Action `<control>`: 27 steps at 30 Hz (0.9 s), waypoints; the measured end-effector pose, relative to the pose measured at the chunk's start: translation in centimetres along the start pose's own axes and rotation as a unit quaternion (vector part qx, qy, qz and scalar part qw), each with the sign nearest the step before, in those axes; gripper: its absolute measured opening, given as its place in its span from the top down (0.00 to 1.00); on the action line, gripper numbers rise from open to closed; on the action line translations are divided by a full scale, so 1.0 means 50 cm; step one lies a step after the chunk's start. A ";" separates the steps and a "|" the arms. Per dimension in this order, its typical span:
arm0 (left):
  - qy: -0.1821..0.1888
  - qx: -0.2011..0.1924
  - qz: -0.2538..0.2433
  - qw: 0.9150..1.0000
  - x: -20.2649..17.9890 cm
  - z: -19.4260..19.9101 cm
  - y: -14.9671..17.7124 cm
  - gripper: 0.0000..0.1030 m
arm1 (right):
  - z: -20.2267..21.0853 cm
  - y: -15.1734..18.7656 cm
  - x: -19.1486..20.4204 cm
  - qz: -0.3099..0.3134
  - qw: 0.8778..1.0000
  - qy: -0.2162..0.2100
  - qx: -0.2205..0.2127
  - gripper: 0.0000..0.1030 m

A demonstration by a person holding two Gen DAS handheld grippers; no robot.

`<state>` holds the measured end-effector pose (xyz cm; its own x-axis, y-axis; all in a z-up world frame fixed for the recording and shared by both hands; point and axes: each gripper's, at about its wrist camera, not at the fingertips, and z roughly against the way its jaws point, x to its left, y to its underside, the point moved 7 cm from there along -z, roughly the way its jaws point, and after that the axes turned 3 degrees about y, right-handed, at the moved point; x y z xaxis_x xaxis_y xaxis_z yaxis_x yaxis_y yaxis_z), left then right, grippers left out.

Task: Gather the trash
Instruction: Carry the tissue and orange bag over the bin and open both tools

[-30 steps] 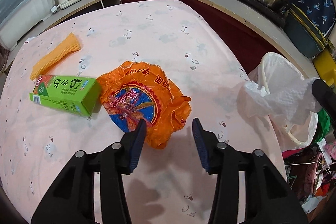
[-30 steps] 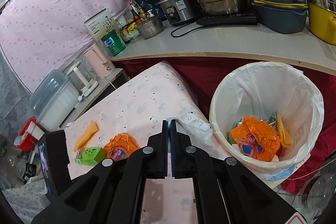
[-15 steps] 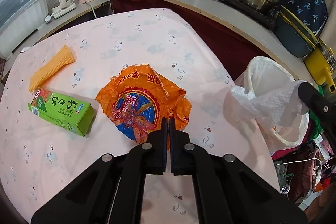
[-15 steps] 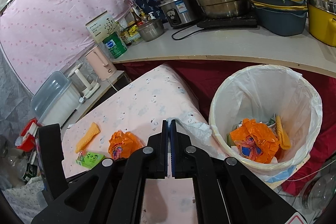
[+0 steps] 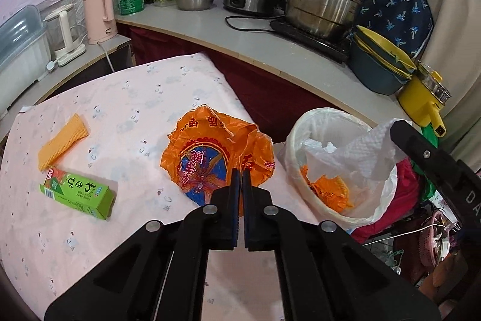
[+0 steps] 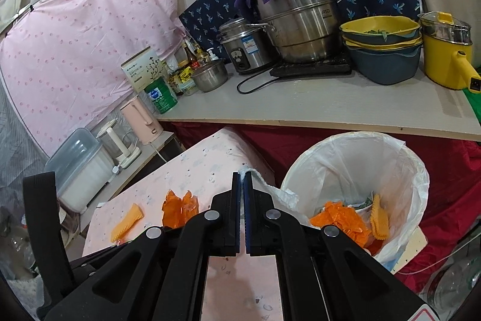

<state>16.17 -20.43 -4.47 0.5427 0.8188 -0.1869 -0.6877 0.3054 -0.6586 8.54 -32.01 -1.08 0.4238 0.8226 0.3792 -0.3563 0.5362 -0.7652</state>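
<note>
so the left gripper (image 5: pixel 241 174) is clamped tight on the near edge of the orange plastic bag (image 5: pixel 210 158), and the bag looks pulled up off the pink tablecloth (image 5: pixel 135 98), crumpled, with its blue and red print facing the camera. from the right wrist view the same bag (image 6: pixel 179 208) shows as a bunched orange lump hanging over the table.

the right gripper (image 6: pixel 242 179) is clenched on a white paper towel (image 6: pixel 270 188); you can see a corner poking out between the blue pads and the rest trailing toward the trash bin (image 6: pixel 418 170). in the left wrist view that towel (image 5: pixel 363 149) hangs right over the bin's mouth (image 5: pixel 303 122), with the right gripper's black body at its far side.

using the bin as the landmark: it stands just off the table's edge, lined with a white bag, and already has an orange wrapper (image 6: pixel 339 218) and a ridged orange strip (image 6: pixel 378 218) inside. the held orange bag is just beside the bin on the table side. farther from the bin, the green box (image 5: pixel 78 191) with japanese lettering lies flat on the cloth, and a ridged orange foam sleeve (image 5: pixel 61 142) lies beyond it, apart from it.

behind the bin runs a counter (image 6: pixel 315 107) with a big steel steamer pot (image 6: pixel 297 23), a rice cooker (image 6: pixel 243 47) and a yellow pot (image 6: pixel 445 56).
</note>
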 end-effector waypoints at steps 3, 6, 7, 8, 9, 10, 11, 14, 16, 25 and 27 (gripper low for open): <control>0.016 -0.001 -0.014 1.000 -0.044 -0.001 -0.012 0.99 | 0.013 -0.019 -0.033 -0.009 1.000 0.012 -0.012 0.97; 0.032 -0.001 -0.031 0.999 -0.091 -0.006 -0.020 0.99 | 0.018 -0.037 -0.069 -0.016 0.999 0.025 -0.020 0.97; 0.038 0.000 -0.037 0.999 -0.108 -0.010 -0.021 0.99 | 0.020 -0.041 -0.082 -0.019 0.999 0.029 -0.022 0.97; 0.044 0.001 -0.043 0.998 -0.123 -0.014 -0.022 0.99 | 0.022 -0.045 -0.096 -0.023 0.999 0.034 -0.024 0.97; 0.050 0.003 -0.049 0.998 -0.141 -0.019 -0.023 0.99 | 0.024 -0.049 -0.110 -0.027 0.999 0.039 -0.026 0.97; 0.056 0.005 -0.055 0.997 -0.154 -0.024 -0.024 0.99 | 0.025 -0.051 -0.123 -0.031 0.998 0.043 -0.027 0.97; 0.061 0.008 -0.060 0.996 -0.168 -0.029 -0.023 0.99 | 0.026 -0.054 -0.137 -0.035 0.998 0.048 -0.028 0.97; 0.084 0.020 -0.071 0.994 -0.207 -0.052 -0.021 0.99 | 0.024 -0.059 -0.174 -0.043 0.997 0.060 -0.029 0.97; 0.096 0.032 -0.077 0.992 -0.229 -0.071 -0.016 0.99 | 0.023 -0.060 -0.198 -0.049 0.996 0.068 -0.028 0.97; 0.129 0.055 -0.074 0.987 -0.279 -0.137 -0.006 0.95 | 0.011 -0.056 -0.261 -0.064 0.994 0.086 -0.022 0.97; 0.126 0.054 -0.067 0.988 -0.277 -0.144 -0.008 0.84 | 0.006 -0.056 -0.266 -0.065 0.994 0.087 -0.019 0.97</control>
<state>12.39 -35.36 -6.87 0.7257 0.6247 -0.2883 -0.6418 0.4637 -0.6108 3.69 -44.39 -3.82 0.6023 0.7001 0.3835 -0.2581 0.6254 -0.7364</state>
